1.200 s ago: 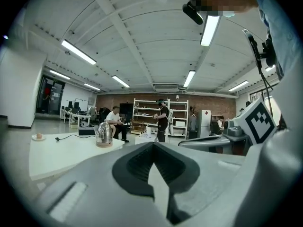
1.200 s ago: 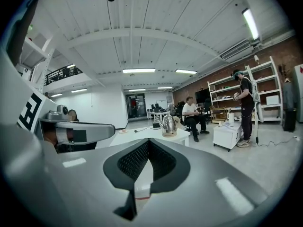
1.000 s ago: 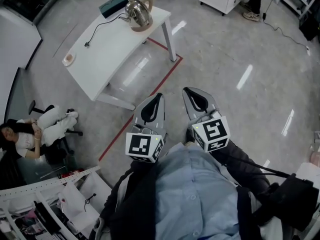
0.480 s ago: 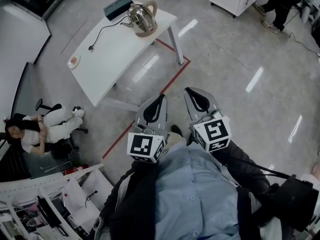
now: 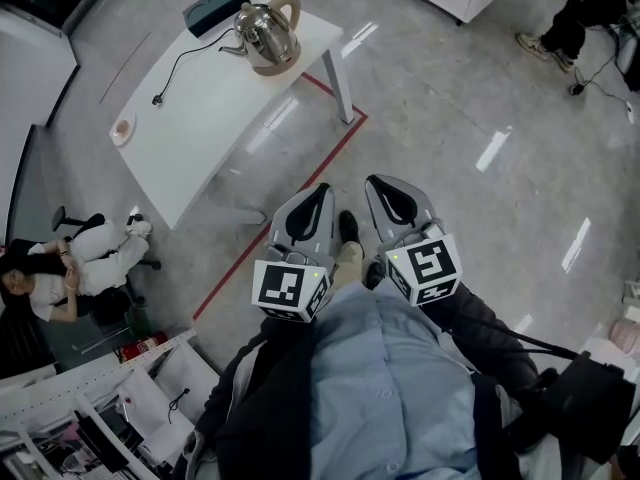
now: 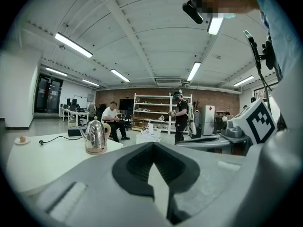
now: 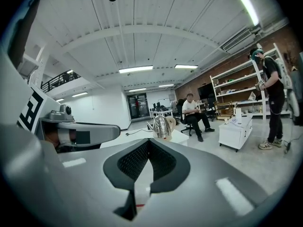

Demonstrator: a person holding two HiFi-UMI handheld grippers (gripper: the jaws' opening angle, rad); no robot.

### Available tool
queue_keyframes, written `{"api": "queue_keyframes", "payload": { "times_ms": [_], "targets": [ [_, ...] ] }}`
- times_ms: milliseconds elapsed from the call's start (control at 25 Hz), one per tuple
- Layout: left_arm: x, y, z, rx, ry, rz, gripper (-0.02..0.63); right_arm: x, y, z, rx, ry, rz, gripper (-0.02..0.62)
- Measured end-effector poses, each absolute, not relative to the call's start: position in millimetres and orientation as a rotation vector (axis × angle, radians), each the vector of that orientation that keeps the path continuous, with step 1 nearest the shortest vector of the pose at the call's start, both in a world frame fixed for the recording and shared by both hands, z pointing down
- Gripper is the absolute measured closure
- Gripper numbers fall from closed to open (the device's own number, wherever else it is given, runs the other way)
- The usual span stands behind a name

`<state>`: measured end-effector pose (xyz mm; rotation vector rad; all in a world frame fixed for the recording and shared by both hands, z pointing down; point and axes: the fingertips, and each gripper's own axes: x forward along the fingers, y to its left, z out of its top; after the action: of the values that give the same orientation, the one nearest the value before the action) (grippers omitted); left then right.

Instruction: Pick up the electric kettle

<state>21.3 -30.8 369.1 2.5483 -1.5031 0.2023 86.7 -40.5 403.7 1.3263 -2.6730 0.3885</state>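
The kettle [image 5: 265, 30] stands at the table's [image 5: 200, 118] far corner, well apart, so the left gripper [image 5: 318, 190] and right gripper [image 5: 378, 181] hang clenched, empty, side by side, aimed toward it

— What sort of place are you standing in?
— You're in an open lab-style workspace: strip lights [image 6: 73, 44] under a bare ceiling, metal shelving [image 6: 152, 111] against a brick wall [image 6: 220, 99], and a white table [image 5: 200, 118] on a polished floor [image 5: 470, 88] marked with red tape [image 5: 300, 197].
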Motion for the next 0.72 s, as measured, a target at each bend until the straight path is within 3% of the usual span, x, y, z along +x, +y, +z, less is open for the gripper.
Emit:
{"api": "queue_keyframes", "payload": {
  "times_ms": [720],
  "targets": [
    [-86.0, -180.2, 367.9, 2.429, -1.627, 0.054, 0.604, -20.0, -192.7, 396.3, 1.15, -2.668, 0.305, 0.571]
  ]
}}
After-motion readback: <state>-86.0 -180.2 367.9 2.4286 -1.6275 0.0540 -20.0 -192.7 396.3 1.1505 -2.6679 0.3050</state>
